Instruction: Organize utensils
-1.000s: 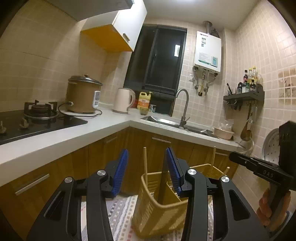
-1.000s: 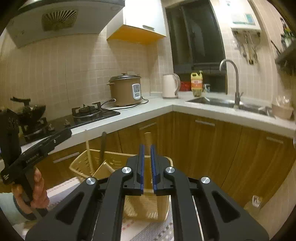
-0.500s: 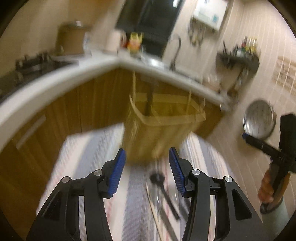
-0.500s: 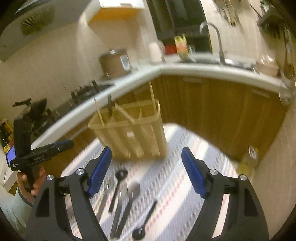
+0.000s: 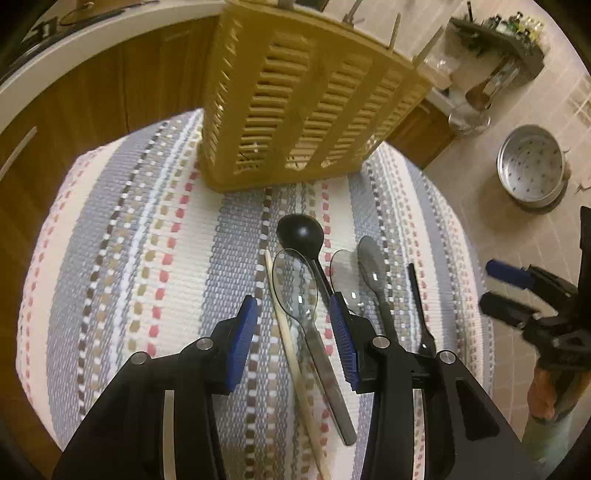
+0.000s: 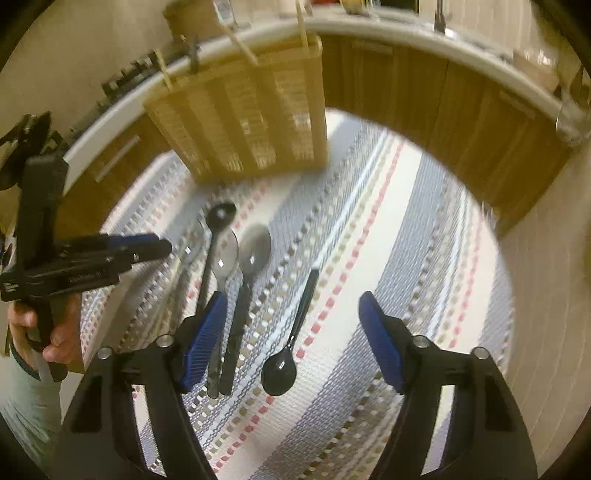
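Note:
A yellow slatted utensil basket [image 5: 303,107] stands on a striped mat [image 5: 147,258], with a few sticks poking from its top; it also shows in the right wrist view [image 6: 251,118]. Several utensils lie in front of it: a wooden chopstick [image 5: 291,347], a clear spoon [image 5: 295,288], a black ladle [image 5: 301,236], a grey spoon [image 5: 371,266] and a small black spoon [image 6: 291,336]. My left gripper [image 5: 293,328] is open just above the chopstick and clear spoon. My right gripper [image 6: 291,332] is open above the small black spoon.
Wooden cabinets [image 6: 461,96] under a white counter [image 6: 369,29] curve behind the mat. A metal steamer pan [image 5: 532,170] sits on the tiled floor to the right. A wall shelf [image 5: 513,44] holds bottles.
Both grippers have tilted down from the kitchen view to the mat and moved close over the utensils. My right gripper has opened from shut. My left gripper stayed open.

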Available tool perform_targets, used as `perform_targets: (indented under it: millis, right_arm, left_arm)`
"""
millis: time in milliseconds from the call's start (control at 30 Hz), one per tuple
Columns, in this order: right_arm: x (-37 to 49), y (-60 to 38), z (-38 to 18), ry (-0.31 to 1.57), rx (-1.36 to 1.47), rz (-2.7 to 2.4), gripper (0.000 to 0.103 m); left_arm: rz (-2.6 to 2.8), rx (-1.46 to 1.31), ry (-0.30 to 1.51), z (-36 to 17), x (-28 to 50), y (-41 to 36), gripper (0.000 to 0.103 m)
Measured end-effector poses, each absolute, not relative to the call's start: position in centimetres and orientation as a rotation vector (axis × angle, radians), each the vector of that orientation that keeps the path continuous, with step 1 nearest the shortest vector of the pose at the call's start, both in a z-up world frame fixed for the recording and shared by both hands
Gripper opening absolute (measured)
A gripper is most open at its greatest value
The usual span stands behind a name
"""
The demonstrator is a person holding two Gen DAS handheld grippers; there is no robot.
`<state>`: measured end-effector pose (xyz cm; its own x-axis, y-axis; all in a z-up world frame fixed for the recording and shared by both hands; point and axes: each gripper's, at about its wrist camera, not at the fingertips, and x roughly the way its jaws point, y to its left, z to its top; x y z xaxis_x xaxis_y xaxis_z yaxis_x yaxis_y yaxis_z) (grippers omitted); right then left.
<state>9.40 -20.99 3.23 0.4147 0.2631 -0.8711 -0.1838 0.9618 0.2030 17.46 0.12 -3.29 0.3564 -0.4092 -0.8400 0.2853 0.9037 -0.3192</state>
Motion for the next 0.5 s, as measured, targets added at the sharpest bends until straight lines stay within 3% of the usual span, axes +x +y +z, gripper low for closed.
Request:
perform_targets:
  millis: [500]
  right_arm:
    - [11.7, -21.5, -1.0, 1.225, 0.153, 0.267, 0.064]
  left_arm:
    - [-0.380, -0.066, 1.154, -5.1, 20.6, -3.2, 0.039]
